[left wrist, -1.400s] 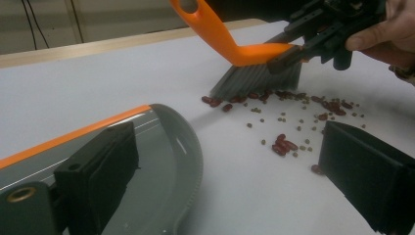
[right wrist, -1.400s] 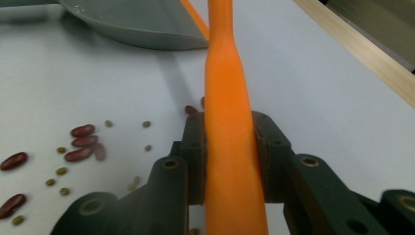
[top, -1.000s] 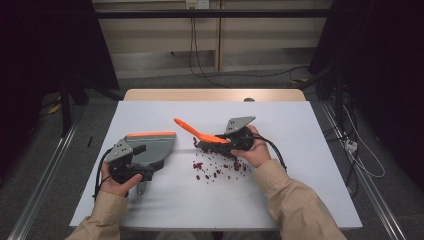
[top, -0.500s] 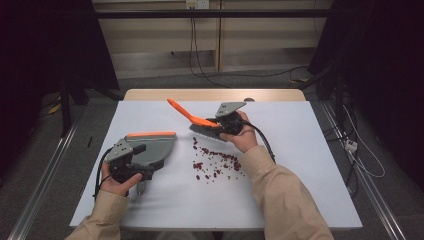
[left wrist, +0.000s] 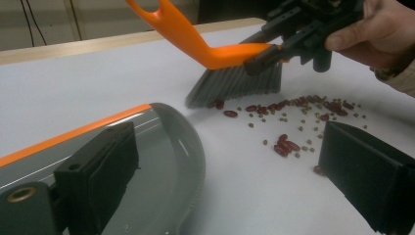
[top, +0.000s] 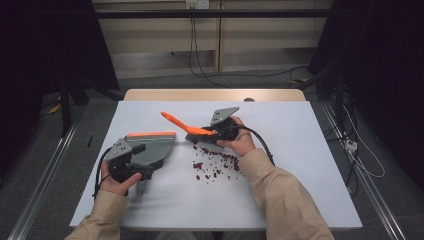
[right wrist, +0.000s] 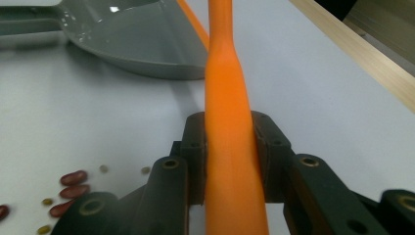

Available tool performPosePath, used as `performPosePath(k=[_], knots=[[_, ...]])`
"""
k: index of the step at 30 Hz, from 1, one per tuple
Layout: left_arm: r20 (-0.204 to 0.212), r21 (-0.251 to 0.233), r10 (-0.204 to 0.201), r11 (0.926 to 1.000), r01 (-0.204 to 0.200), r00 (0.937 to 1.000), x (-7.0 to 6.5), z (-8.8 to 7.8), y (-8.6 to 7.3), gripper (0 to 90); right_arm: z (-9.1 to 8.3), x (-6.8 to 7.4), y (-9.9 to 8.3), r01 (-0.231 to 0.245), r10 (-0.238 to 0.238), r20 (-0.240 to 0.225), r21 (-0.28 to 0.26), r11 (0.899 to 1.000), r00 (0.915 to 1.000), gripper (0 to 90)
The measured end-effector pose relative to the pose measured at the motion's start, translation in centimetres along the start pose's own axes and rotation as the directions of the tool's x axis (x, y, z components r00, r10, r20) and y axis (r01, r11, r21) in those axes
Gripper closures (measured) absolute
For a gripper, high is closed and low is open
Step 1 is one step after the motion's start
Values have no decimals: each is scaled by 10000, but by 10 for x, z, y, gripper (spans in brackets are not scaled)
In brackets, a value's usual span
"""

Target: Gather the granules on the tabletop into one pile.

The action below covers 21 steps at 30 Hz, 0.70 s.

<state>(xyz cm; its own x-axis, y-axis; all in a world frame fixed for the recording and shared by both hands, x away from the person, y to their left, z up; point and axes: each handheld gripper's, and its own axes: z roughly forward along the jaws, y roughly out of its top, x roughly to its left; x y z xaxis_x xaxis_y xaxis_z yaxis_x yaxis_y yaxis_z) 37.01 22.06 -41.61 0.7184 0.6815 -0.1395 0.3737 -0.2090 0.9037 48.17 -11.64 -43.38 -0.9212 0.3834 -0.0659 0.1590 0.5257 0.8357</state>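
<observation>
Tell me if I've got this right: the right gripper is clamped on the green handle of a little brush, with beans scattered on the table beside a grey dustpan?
Nearly. The handle is orange, not green, as the right gripper view shows. The rest stands: the right gripper is clamped on it, and beans lie scattered on the table beside the grey dustpan.

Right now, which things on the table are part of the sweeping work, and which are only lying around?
In use:
- brush, held by right gripper
- dustpan, at left gripper
- scattered beans

Lying about:
- small dark object at the table's far edge
- cables on the floor
</observation>
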Motion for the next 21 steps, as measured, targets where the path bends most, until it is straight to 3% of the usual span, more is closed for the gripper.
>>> performPosePath(k=[7, 21], knots=[[50, 32, 30, 10000, -30, 10000, -1, 0, 0, 75, -14, 15, -6, 129, -129, -437, -5, 9999, 9990, 710], [63, 34, 85, 10000, -85, 9999, -2, 1, 0, 75, -31, 35, -13, 319, -314, -673, 61, 9995, 9972, 710]])
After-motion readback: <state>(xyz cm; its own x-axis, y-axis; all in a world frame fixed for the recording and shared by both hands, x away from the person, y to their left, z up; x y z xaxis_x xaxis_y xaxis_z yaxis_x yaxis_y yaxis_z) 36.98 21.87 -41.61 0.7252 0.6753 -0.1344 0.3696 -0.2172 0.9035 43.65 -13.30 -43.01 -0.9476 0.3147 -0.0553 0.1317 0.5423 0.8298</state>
